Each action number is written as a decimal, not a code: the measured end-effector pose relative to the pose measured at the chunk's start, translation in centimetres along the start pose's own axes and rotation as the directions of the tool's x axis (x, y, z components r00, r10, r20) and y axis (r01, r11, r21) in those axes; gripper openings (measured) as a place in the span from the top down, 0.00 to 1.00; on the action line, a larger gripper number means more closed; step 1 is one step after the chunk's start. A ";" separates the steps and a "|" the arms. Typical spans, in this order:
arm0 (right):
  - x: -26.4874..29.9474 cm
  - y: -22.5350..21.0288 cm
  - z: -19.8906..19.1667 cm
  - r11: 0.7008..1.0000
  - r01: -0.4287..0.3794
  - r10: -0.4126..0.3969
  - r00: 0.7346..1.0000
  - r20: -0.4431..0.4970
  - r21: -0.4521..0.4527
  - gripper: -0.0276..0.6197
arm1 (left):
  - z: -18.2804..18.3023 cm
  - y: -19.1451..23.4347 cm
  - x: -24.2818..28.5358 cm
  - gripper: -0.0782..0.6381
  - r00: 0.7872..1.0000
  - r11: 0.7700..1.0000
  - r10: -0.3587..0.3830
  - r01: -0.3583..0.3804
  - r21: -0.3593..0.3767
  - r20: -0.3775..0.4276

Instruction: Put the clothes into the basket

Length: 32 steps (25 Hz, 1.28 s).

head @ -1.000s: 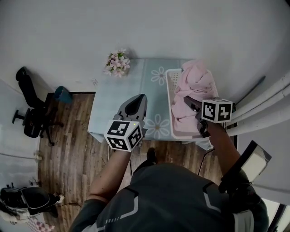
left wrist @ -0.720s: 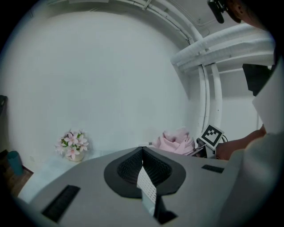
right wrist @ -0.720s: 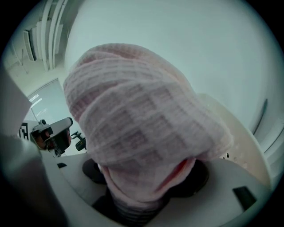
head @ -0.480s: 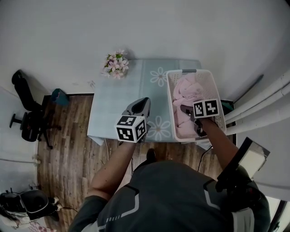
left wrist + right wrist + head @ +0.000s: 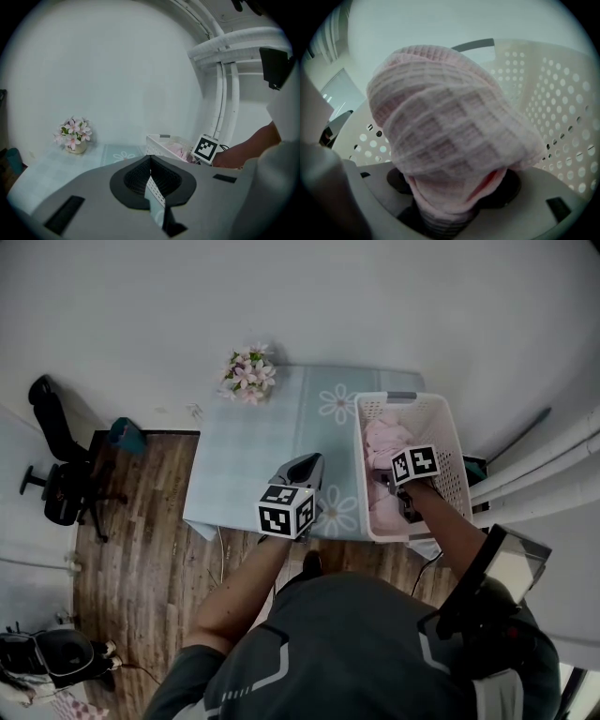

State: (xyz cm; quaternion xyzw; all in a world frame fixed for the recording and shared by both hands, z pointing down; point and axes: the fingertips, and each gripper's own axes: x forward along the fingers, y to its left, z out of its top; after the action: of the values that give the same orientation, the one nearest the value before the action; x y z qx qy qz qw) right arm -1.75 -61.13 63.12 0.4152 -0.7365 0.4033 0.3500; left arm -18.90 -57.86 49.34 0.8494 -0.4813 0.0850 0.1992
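A white perforated basket (image 5: 457, 452) stands on the right end of the pale blue flowered table (image 5: 248, 460). Pink waffle-knit cloth (image 5: 382, 440) lies bunched inside it. My right gripper (image 5: 387, 481) is down in the basket, shut on that pink cloth (image 5: 450, 122), which fills the space between its jaws and hides them. The basket wall (image 5: 555, 89) rises close around it. My left gripper (image 5: 312, 461) hovers over the table's front edge, left of the basket, shut and empty. In its own view the left gripper (image 5: 150, 160) faces the basket (image 5: 158, 140).
A pot of pink flowers (image 5: 249, 372) stands at the table's back left corner. A black office chair (image 5: 56, 460) is on the wooden floor at far left. White pipes (image 5: 553, 470) run along the wall right of the basket.
The right gripper has come down with the pink cloth from above the basket's rim into the basket. The left gripper has drifted a little right and toward me.
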 end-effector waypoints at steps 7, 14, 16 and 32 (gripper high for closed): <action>3.2 -1.1 -2.0 1.000 0.020 -0.019 0.995 -0.097 0.009 0.44 | -0.4 0.7 0.0 0.88 1.000 1.000 0.013 -0.013 -0.005 -0.012; 5.2 -1.9 -2.5 0.998 0.052 -0.047 0.984 -0.169 0.025 0.41 | -0.2 2.7 -0.4 0.88 0.998 0.998 0.055 -0.056 -0.033 -0.006; 5.6 -1.9 -2.5 0.997 0.076 -0.074 0.980 -0.184 0.005 0.40 | -0.4 3.2 -0.3 0.88 0.998 0.997 0.064 -0.064 -0.041 -0.010; 6.5 -2.2 -2.2 0.996 0.084 -0.086 0.978 -0.189 -0.017 0.37 | 0.7 2.5 0.0 0.88 0.999 0.998 0.041 -0.041 -0.051 0.001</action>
State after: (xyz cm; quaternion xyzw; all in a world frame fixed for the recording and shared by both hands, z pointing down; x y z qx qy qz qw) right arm -2.04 -62.12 70.28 0.4046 -0.6832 0.4224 0.4372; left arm -21.08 -59.31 49.35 0.8341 -0.5008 0.0758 0.2184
